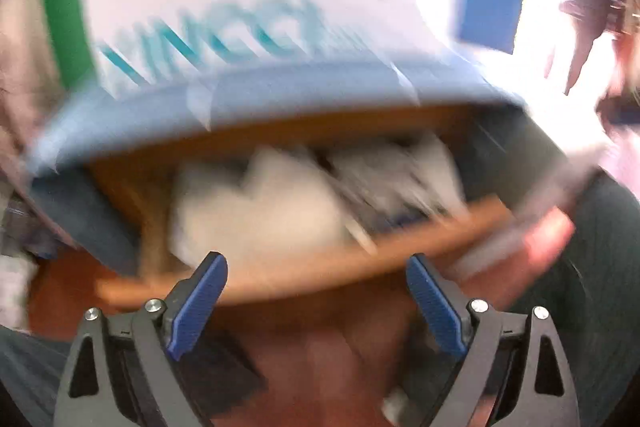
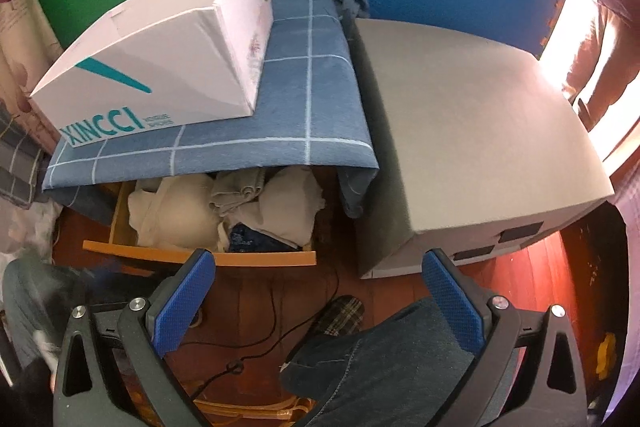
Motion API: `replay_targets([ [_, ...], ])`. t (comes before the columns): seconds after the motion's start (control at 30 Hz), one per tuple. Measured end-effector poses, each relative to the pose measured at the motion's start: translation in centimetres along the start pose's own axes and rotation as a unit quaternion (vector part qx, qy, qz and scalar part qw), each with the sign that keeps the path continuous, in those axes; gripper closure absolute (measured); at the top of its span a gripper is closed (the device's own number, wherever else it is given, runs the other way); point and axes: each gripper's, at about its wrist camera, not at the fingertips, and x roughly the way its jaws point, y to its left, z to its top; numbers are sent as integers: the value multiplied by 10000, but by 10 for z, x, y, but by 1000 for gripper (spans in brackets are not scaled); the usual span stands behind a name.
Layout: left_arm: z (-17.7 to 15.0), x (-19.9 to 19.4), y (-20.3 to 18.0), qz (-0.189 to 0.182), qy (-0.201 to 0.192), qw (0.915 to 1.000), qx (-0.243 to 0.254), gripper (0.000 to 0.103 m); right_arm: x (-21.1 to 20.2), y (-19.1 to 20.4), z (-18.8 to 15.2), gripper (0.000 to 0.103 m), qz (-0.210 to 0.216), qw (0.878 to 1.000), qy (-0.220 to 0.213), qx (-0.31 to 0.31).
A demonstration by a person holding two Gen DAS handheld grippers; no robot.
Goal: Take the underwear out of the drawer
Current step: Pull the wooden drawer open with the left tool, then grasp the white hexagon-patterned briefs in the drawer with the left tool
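both pairs of blue fingers stand wide apart and hold nothing: the left gripper (image 1: 316, 267) points at the front of the drawer (image 1: 280, 279), the right gripper (image 2: 318, 267) hangs above the wooden floor (image 2: 256, 291) short of it. the drawer is already pulled out from under a blue checked cloth (image 2: 288, 115) with a white box (image 2: 160, 59) on top. the underwear (image 2: 176, 211), pale folded pieces, lies inside, untouched. reaching in, gripping and lifting a piece all remain. the left view is blurred.
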Motion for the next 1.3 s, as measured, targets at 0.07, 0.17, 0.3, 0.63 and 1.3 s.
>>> replay_targets([
  [0.07,9,21,11,115,237,9995,-149,9,5,-2,1,0,58,9999,47,85],
  [0.17,13,72,31,446,815,9954,-239,9,10,5,0,0,85,9999,86,13],
  [0.3,14,99,51,458,1364,9860,-848,0,13,13,-3,0,9,9997,114,-213],
  [0.63,2,112,64,211,2765,9565,-905,0,23,10,-5,0,114,9996,226,-100],
  [1.3,31,59,32,-100,1112,9930,-390,0,25,1,-6,0,6,9999,163,12],
])
